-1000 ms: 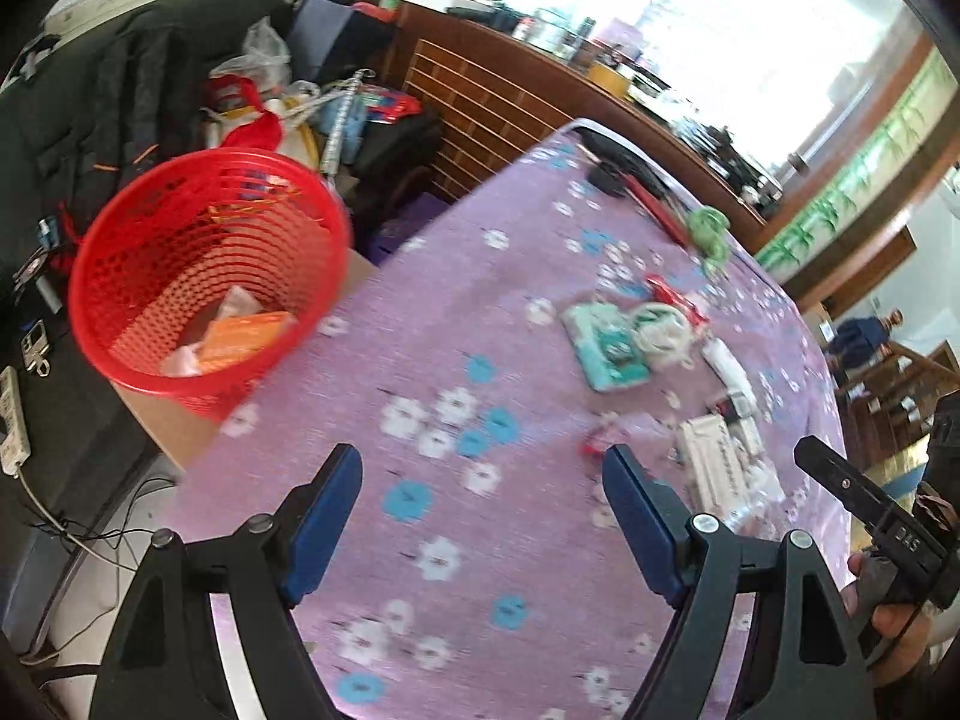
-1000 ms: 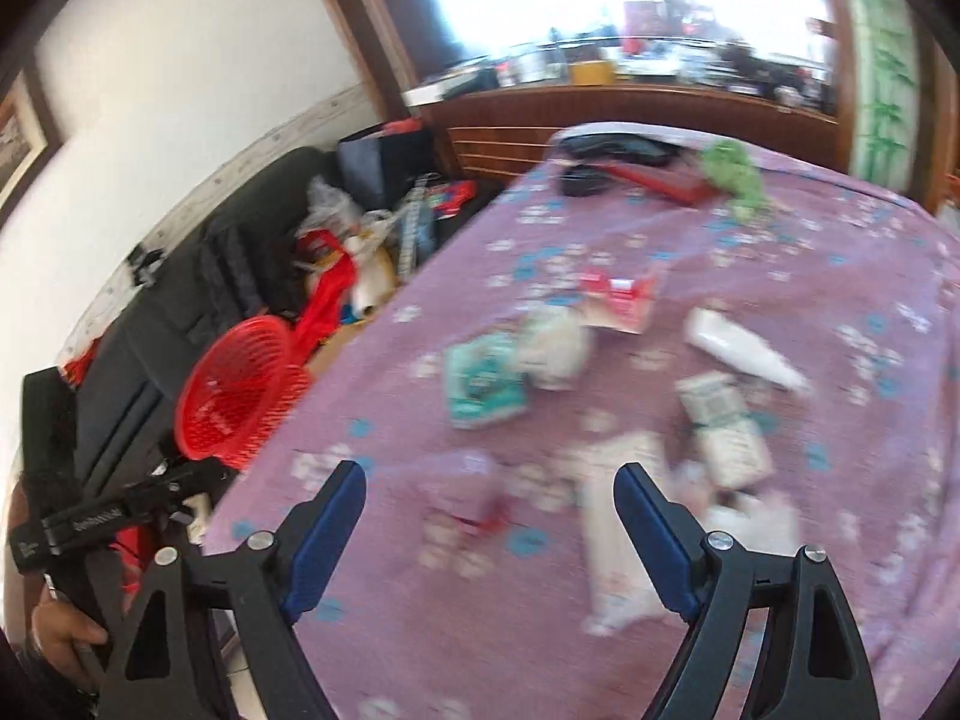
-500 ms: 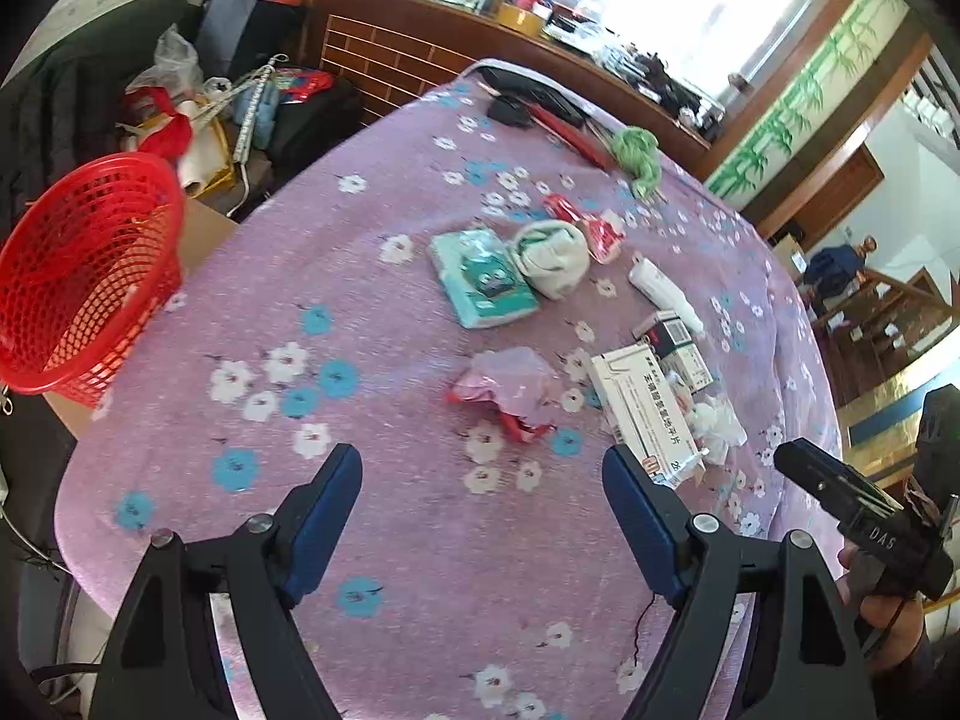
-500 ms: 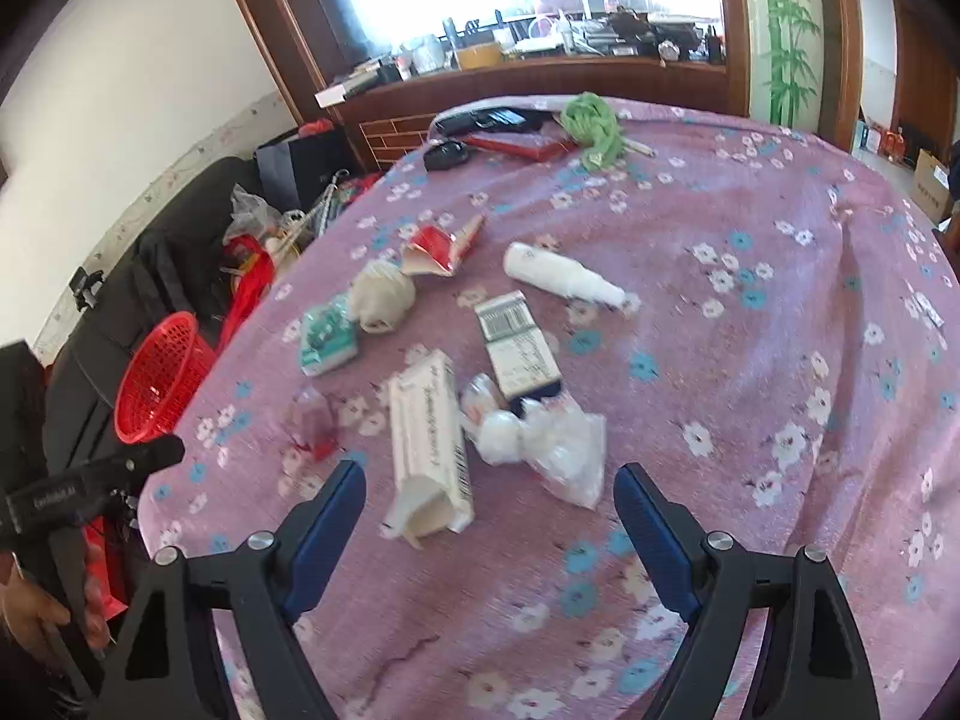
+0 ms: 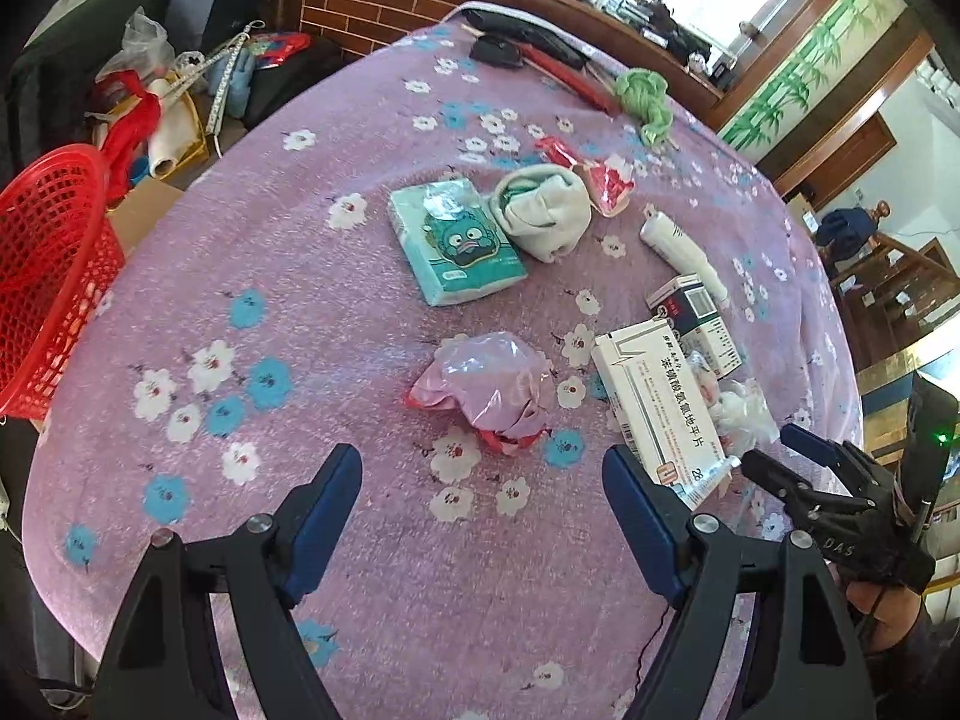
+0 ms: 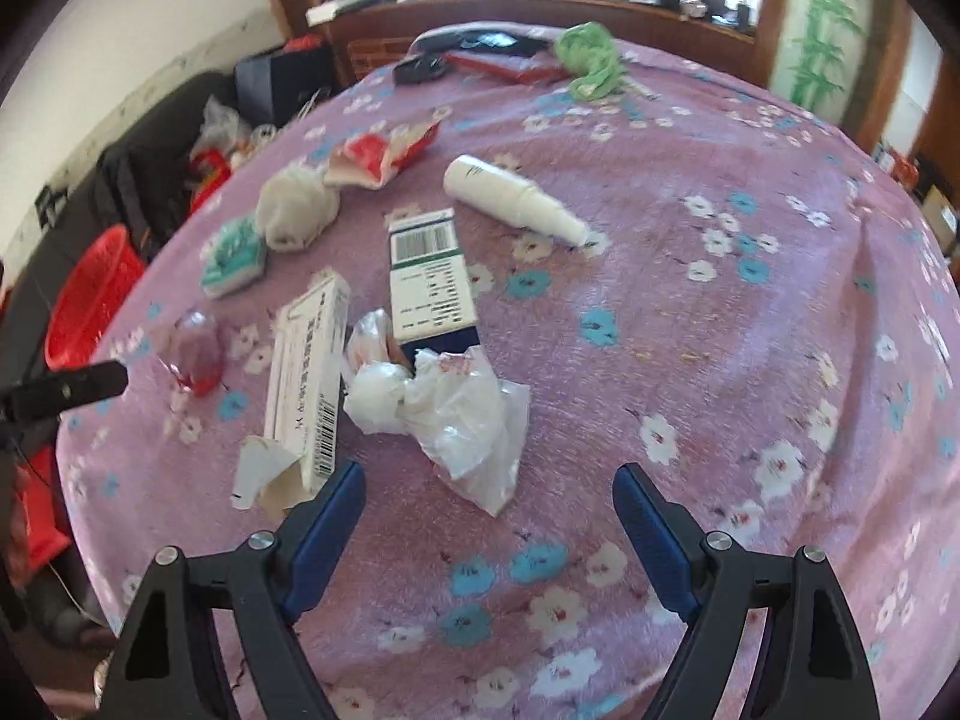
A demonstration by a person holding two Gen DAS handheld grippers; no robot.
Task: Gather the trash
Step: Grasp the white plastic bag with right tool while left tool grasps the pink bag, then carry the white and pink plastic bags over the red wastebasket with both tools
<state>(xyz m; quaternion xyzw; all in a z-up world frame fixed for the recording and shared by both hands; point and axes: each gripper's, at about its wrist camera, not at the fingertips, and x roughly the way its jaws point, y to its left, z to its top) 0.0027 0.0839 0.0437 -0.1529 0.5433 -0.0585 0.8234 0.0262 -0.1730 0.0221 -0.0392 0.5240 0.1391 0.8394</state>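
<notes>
2 open hand-held grippers above trash.

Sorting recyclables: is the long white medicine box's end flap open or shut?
Open: the long white medicine box has its near end flap torn and splayed outward.

The cloth is lilac with white and blue flowers. The basket is red mesh. The tissue pack is teal with a cartoon face; the sock beside it cream. The crumpled bag is pink, the long box white with black print, the bottle white, the rag green, the wrapper red and white
</notes>
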